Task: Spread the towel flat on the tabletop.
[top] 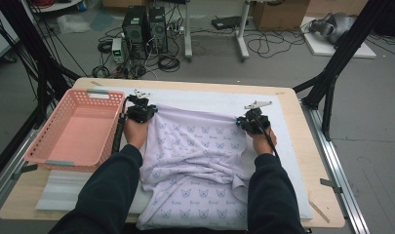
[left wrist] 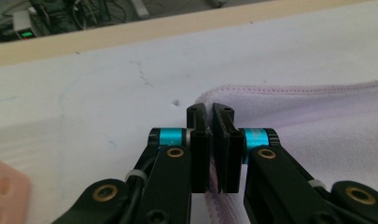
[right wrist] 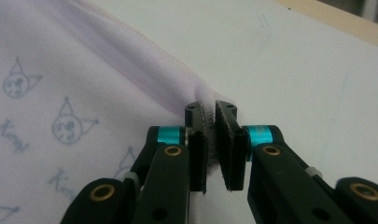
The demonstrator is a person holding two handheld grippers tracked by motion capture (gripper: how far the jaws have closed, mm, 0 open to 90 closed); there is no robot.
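A pale lilac cloth [top: 195, 156] printed with small cat faces lies on the white mat [top: 214, 100], bunched in folds near the person. My left gripper [top: 147, 108] holds its far left corner, jaws shut on the hemmed edge of the cloth [left wrist: 289, 112]. My right gripper [top: 248, 119] pinches the far right corner, jaws shut on the cloth [right wrist: 84, 88]. Between the two grippers the far hem is stretched in a slightly sagging line. In the left gripper view my left gripper [left wrist: 210, 109] points at bare mat, and in the right gripper view my right gripper [right wrist: 210, 106] does too.
A pink plastic basket [top: 44, 146] stands at the left end of the wooden table [top: 292, 131]. Beyond the far table edge are computers, cables and black frame legs on the floor.
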